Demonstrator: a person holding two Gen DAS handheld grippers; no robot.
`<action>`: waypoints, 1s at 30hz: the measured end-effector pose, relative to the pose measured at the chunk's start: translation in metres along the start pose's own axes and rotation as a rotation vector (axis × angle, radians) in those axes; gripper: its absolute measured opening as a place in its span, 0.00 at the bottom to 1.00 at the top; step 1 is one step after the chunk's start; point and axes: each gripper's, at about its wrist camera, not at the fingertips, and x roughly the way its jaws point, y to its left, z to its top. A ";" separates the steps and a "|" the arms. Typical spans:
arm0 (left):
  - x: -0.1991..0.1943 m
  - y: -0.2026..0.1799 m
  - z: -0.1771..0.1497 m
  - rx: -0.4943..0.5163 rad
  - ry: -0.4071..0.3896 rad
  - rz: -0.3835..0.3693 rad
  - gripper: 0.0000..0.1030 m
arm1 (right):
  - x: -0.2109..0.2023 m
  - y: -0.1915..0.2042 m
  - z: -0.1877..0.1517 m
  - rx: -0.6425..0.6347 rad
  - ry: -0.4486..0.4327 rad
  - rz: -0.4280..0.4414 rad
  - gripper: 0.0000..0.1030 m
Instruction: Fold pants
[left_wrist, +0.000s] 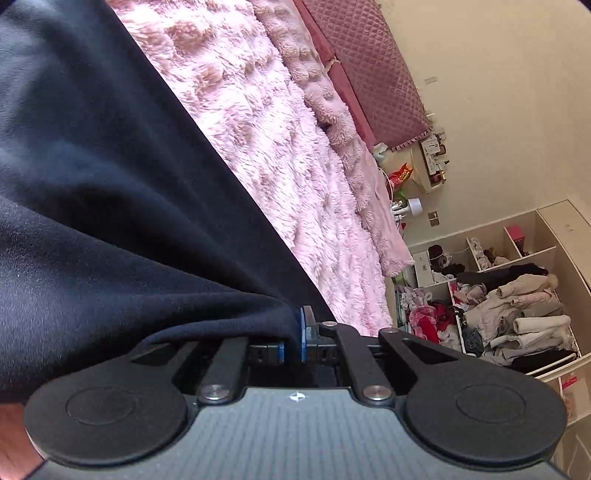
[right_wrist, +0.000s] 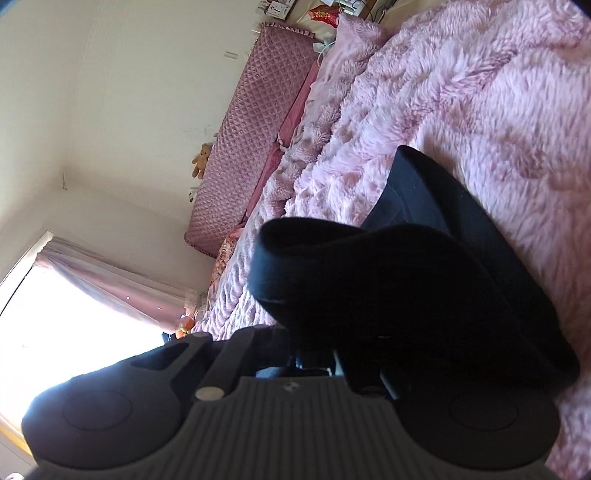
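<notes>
The pants (left_wrist: 110, 184) are dark navy, soft fabric. In the left wrist view they fill the left half and drape over the pink furry bed cover (left_wrist: 280, 155). My left gripper (left_wrist: 293, 338) is shut on a bunched edge of the pants, the blue pads pinched together. In the right wrist view the pants (right_wrist: 406, 280) hang as a thick folded band, with the waistband end lying on the bed. My right gripper (right_wrist: 314, 360) is shut on that band; its fingertips are hidden under the cloth.
A quilted pink headboard (right_wrist: 243, 147) runs along the bed's far side. Open white shelves (left_wrist: 517, 302) stuffed with clothes stand past the bed's end. A bright window with pink curtain (right_wrist: 92, 295) is at left. Bedside clutter (left_wrist: 402, 177) sits by the wall.
</notes>
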 end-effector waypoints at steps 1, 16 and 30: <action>0.007 0.002 0.005 -0.005 0.010 0.005 0.15 | 0.010 -0.003 0.007 -0.001 0.009 -0.013 0.01; 0.071 0.026 0.069 -0.387 0.188 -0.044 0.74 | 0.075 0.006 0.096 -0.142 0.055 -0.121 0.54; -0.026 -0.120 -0.039 0.484 0.102 0.171 0.85 | 0.029 0.014 0.101 -0.713 0.204 -0.189 0.49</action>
